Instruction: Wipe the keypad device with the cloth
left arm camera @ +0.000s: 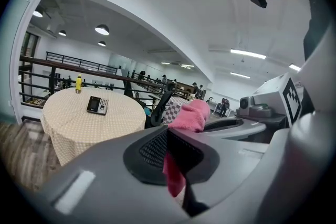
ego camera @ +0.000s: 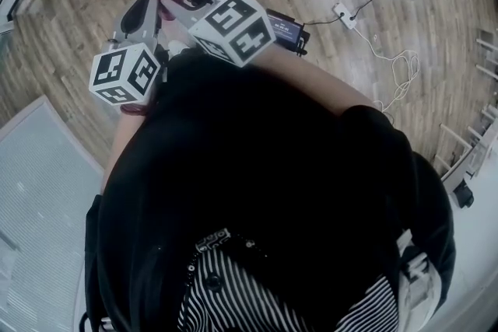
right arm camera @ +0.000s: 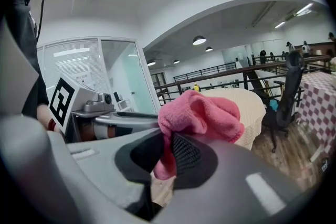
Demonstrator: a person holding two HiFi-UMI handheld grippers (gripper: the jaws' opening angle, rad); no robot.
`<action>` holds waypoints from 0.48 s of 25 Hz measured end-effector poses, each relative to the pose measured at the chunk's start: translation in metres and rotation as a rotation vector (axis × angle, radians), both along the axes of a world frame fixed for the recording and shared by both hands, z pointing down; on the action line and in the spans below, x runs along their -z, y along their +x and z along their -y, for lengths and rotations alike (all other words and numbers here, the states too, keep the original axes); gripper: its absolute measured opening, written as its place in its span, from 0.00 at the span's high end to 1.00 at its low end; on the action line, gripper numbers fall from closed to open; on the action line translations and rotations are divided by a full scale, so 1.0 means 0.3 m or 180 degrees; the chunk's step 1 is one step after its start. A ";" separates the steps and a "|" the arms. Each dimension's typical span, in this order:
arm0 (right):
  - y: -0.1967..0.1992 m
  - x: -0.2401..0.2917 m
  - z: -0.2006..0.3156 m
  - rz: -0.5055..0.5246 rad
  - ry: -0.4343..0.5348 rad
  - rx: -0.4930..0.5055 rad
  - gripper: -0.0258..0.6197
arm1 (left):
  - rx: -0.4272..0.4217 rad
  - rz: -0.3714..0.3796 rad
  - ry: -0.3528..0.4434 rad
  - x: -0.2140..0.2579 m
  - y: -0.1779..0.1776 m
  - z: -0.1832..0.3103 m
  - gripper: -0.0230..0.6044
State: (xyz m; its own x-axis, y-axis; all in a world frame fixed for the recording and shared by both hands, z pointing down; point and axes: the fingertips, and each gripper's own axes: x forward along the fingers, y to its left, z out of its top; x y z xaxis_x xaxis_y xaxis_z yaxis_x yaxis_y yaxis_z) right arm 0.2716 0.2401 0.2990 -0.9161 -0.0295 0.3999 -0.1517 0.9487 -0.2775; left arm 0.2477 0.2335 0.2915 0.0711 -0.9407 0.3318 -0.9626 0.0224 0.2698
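Clamped on the pink cloth (right arm camera: pixel 202 115) with left tool (left arm camera: pixel 176 165) and right tool (right arm camera: pixel 167 157) alike. Carry it to the keypad device (left arm camera: pixel 97 105) on the tabletop (left arm camera: pixel 73 120); wipe flat.

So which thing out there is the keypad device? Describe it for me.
In the left gripper view, find the round table with the cream checked cover. The keypad device sits on its top, near the middle. It is a small dark slab with a screen and paler keys, unlike the upright yellow bottle behind it.
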 end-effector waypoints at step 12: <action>-0.402 -0.001 -0.104 -0.0032 0.0065 0.0013 0.89 | -0.0017 -0.0016 0.0081 -0.001 -0.402 -0.103 0.97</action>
